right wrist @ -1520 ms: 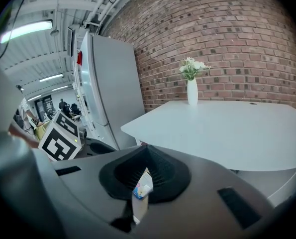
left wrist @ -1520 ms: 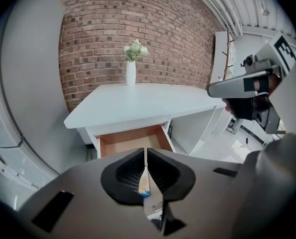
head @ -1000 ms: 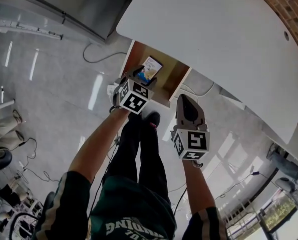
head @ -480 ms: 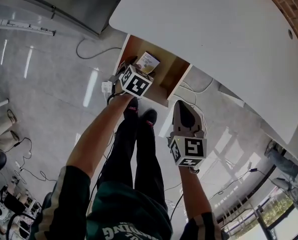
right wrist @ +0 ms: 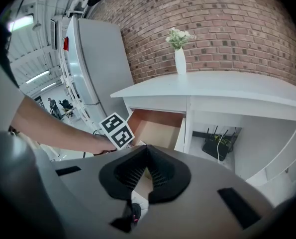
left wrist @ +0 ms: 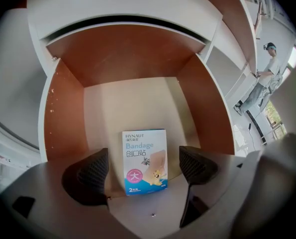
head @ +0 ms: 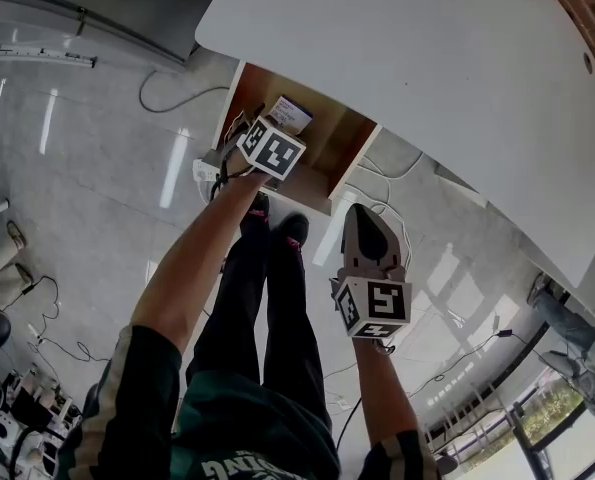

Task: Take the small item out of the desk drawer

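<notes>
— Near side, low beside the person's legs (head: 277, 298): right gripper (right wrist: 147, 153)?
— Held over the grey floor (head: 97, 168), short of the drawer. Jaws pressed together, ribbed pads meeting, nothing caught in them.
— Next out, left gripper (left wrist: 144, 153)?
— Tipped steeply down over the open drawer (left wrist: 63, 118), toward its near left corner. Jaws wide apart, and they have just been opening. Pads (left wrist: 93, 171) touch nothing.
— Anything in the gap?
— Small box of bandages (left wrist: 144, 161), white above, blue band below, print facing up. It lies flat on the drawer's pale bottom, toward the near end. It sits squarely in the gap, with clear space on either side. Cannot tell whether the tips have come down to its level.
— Drawer itself?
— Pulled out from under the white desk (head: 427, 78). Brown inner walls, lighter bottom.
— Farther off?
— Right gripper view gives it. Black router (right wrist: 217, 146) with cables sits in the recess under the desk, right of the drawer. White vase of flowers (right wrist: 180, 54) stands at the desk's far edge, against a brick wall (right wrist: 227, 19). Tall grey cabinet (right wrist: 95, 63) stands left of the desk.
</notes>
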`<control>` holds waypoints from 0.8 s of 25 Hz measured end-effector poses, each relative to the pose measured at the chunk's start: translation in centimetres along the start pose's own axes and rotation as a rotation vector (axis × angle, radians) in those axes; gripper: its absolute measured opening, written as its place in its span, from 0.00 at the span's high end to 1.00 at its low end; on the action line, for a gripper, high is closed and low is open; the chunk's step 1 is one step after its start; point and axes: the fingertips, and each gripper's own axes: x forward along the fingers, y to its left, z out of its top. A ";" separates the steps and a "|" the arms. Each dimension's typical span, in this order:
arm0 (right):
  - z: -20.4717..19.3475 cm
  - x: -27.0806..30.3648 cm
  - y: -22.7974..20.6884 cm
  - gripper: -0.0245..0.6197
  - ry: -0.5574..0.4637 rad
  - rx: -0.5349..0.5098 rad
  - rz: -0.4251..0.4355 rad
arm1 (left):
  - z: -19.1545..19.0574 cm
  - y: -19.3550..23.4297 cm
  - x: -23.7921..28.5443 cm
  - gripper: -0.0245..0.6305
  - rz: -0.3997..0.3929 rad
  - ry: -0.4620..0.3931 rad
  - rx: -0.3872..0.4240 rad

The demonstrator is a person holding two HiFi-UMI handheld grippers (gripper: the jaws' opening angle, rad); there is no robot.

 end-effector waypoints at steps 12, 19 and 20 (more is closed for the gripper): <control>-1.8 0.4 -0.9 0.93 0.043 0.023 -0.009 | -1.8 0.8 4.4 0.24 0.040 0.110 -0.004; -2.4 0.5 -1.1 0.93 0.057 0.036 -0.012 | -1.9 0.8 5.3 0.24 0.028 0.123 0.004; -2.3 0.5 -1.1 0.93 0.058 0.038 -0.011 | -1.9 0.8 5.3 0.24 0.027 0.123 0.004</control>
